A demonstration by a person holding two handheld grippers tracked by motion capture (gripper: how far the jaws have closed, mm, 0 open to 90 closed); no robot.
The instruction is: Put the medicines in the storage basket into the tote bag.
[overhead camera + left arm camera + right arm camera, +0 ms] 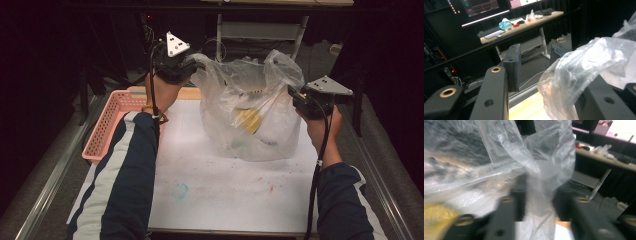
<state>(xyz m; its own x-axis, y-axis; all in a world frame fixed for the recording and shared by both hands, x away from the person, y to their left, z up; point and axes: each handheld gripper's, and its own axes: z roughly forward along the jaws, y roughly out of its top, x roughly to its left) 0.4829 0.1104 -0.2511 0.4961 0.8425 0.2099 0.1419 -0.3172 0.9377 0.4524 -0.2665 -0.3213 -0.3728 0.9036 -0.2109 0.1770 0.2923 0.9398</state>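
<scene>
A clear plastic bag stands on the white table top, with something yellow inside it. My left gripper is raised at the bag's upper left corner. In the left gripper view its jaws stand apart; the bag's film drapes over the right-hand jaw, clear of the other pad. My right gripper is at the bag's upper right edge. In the blurred right gripper view a bunched fold of the bag runs between its jaws, which pinch it.
A pink slotted basket sits at the table's left side, with a tan board behind it. Metal rails run along both table sides. Beyond the table stands a desk with monitors.
</scene>
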